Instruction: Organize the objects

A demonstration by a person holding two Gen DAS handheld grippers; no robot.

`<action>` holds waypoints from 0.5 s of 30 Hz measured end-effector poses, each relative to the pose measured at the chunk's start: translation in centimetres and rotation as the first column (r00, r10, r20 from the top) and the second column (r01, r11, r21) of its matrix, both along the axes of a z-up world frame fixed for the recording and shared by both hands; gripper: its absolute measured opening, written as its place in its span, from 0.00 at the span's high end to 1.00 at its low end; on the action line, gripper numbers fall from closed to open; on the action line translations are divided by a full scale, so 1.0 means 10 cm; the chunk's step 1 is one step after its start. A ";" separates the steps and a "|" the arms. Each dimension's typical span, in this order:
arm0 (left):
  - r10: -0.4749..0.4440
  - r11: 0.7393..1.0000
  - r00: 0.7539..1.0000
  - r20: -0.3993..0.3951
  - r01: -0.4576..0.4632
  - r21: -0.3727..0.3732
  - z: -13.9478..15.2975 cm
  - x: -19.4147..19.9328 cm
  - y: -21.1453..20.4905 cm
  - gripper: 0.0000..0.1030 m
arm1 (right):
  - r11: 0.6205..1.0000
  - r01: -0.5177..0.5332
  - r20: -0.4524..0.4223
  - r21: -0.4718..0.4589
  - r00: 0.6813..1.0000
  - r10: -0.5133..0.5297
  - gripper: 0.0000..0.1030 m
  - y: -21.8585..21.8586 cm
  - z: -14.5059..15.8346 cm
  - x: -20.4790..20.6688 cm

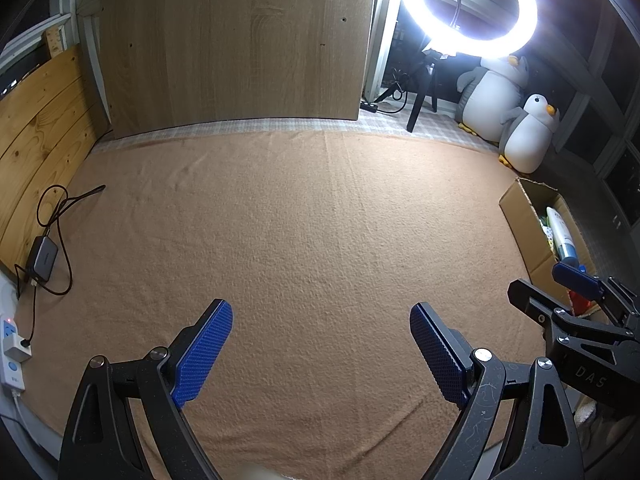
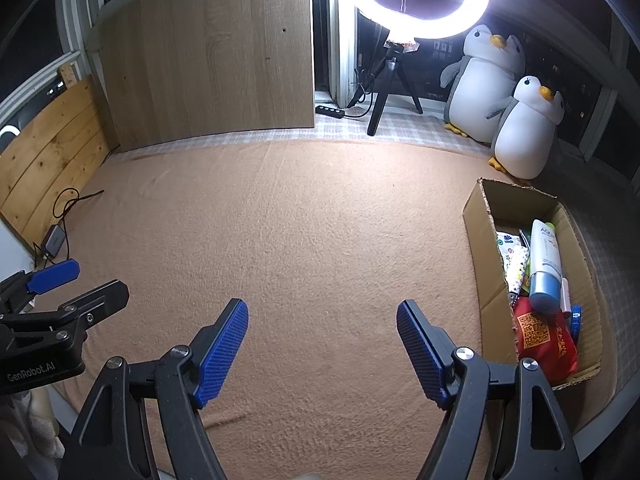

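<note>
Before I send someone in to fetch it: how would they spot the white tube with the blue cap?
Look to the right edge of the orange blanket, where an open cardboard box sits in front of two plush penguins. The white tube lies on top of the packets inside. It is the only long white item, its blue cap pointing toward the red packet.

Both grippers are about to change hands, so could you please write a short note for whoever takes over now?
Left gripper: jaws open, empty, above the bare blanket.
Right gripper: jaws open, empty, also over the blanket.
Cardboard box sits at the right edge; it holds a white tube, a red packet and other small things.
Done: no loose things show on the blanket.
Left: nothing visible to pick up; check outside these views.
</note>
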State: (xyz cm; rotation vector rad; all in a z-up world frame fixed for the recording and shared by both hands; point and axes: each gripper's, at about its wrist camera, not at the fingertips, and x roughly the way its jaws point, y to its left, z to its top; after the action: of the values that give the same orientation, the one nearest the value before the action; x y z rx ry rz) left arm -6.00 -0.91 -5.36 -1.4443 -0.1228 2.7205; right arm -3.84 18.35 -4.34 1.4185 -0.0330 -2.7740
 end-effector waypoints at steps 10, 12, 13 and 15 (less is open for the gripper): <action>-0.002 1.000 1.000 0.001 0.002 0.000 0.00 -0.01 -0.01 0.10 | 1.000 -0.001 0.003 -0.001 1.000 0.001 0.29 0.00 -0.01 -0.01; -0.001 1.000 1.000 0.001 0.001 -0.001 -0.01 -0.01 0.00 0.10 | 1.000 0.000 0.004 -0.002 1.000 0.000 0.29 0.00 -0.01 -0.02; -0.001 1.000 1.000 0.001 0.001 0.000 -0.01 -0.01 0.00 0.10 | 1.000 0.001 0.005 -0.003 1.000 -0.001 0.29 -0.01 -0.02 -0.02; -0.001 1.000 1.000 0.001 0.001 -0.001 -0.01 -0.01 0.00 0.10 | 1.000 0.001 0.006 -0.003 1.000 -0.001 0.29 0.00 -0.02 -0.02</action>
State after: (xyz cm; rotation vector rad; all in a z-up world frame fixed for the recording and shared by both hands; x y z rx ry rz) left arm -6.06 -0.90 -5.43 -1.4462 -0.1213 2.7192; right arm -4.06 18.36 -4.59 1.4264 -0.0383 -2.7697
